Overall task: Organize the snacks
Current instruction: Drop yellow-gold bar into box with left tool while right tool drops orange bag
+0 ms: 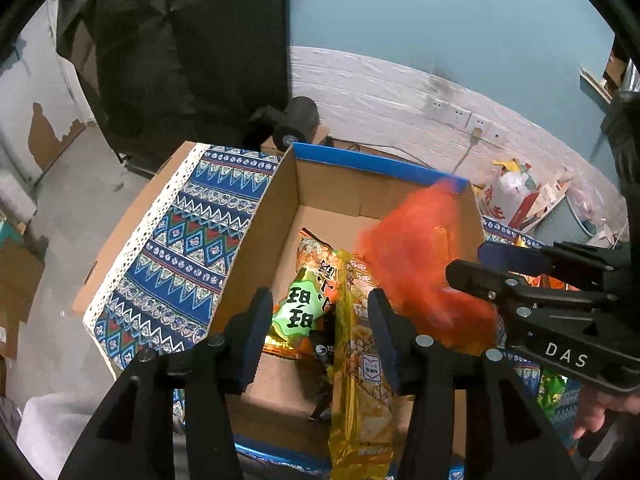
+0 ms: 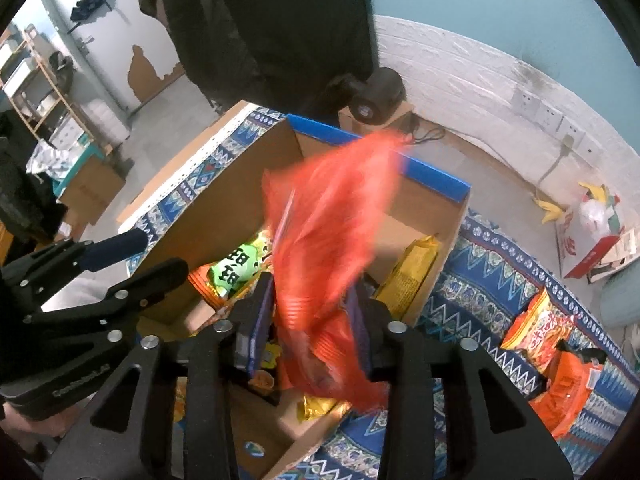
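An open cardboard box (image 1: 256,240) (image 2: 224,188) with a blue rim stands on a patterned cloth. Inside lie a green-labelled snack bag (image 1: 300,304) (image 2: 236,268) and a long yellow pack (image 1: 360,360). My left gripper (image 1: 320,300) (image 2: 160,250) hangs open over the box, above the yellow pack and not touching it. An orange bag (image 1: 416,256) (image 2: 328,216), blurred, hangs over the box between the jaws of my right gripper (image 2: 310,286) (image 1: 472,260). Those jaws stand apart, with a gap at the left pad. Another yellow pack (image 2: 412,268) leans on the box's right wall.
Orange snack bags (image 2: 536,332) (image 2: 568,392) lie on the blue patterned cloth (image 1: 180,240) right of the box, and a green one (image 1: 552,392) shows below my right gripper. A person in dark clothes (image 2: 260,20) stands behind the table. A bin with rubbish (image 1: 512,196) sits by the wall.
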The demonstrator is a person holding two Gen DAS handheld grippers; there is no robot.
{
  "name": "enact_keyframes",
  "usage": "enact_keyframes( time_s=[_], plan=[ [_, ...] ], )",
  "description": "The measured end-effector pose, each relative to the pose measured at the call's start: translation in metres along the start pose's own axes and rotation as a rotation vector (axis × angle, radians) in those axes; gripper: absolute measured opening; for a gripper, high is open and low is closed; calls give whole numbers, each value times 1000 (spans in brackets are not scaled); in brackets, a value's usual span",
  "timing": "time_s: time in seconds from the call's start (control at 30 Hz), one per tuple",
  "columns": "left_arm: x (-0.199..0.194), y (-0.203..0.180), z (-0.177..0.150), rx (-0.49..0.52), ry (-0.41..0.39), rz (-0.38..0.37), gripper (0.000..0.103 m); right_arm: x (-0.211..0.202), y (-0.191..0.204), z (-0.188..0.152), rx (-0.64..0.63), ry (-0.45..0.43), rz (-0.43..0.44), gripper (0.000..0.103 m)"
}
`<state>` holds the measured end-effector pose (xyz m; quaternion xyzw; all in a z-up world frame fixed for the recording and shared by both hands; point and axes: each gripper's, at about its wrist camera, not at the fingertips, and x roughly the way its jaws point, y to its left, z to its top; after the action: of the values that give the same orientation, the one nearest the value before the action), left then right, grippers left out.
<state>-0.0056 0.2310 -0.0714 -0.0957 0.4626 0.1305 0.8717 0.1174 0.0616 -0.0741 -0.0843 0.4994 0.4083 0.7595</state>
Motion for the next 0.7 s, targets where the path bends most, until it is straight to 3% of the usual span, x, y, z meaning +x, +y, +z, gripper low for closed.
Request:
enact_keyframes(
  time_s=[0.17,0.33,0.7],
  plan=[
    [-4,-8,0,19,-10,-9,57,-8,-6,-3,19,-15,-18,50],
    [-5,-21,-3,46,-5,-20,57,-22,-14,-10,40,-36,-46,68],
    [-9,-60,-9,107,-2,-75,65,-52,-46,-40,93,-48,-125,72]
  ],
)
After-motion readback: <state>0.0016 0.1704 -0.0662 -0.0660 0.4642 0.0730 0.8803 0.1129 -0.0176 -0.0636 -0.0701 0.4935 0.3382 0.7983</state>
